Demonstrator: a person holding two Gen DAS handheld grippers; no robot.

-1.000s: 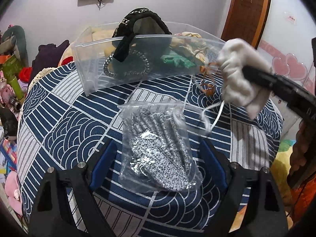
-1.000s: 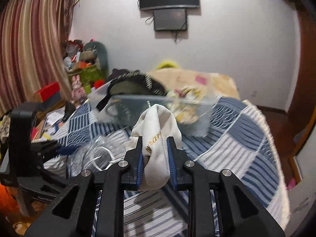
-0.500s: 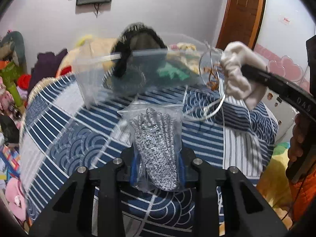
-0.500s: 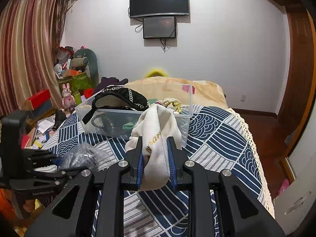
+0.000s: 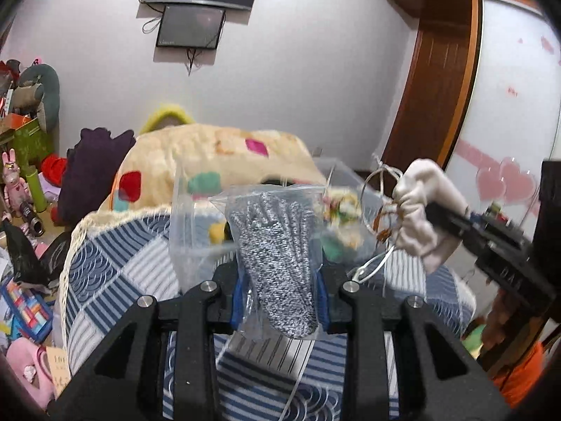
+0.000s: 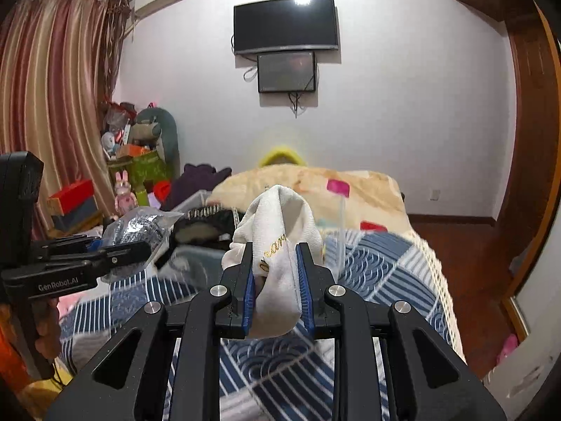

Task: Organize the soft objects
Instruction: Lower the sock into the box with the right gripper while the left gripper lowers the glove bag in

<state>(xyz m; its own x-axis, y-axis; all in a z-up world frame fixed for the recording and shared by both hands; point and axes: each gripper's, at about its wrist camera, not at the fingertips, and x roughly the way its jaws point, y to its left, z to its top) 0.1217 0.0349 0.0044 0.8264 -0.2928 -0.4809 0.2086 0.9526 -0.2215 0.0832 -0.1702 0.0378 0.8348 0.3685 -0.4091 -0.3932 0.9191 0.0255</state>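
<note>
Now | left hand-held gripper (image 5: 280, 293) grips 1 bagged glove (image 5: 278, 256) (speckled) | right hand-held gripper (image 6: 275, 280) clamps 1 white pouch (image 6: 280, 245)

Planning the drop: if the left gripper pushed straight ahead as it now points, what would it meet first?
Most likely the clear storage bin just beyond the bagged grey gloves held by the left gripper; motion blur leaves depth uncertain.

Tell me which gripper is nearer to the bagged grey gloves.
Left. The left gripper is shut on the bagged grey gloves, holding them up. The right gripper is off to their right, shut on a white sock.
</note>
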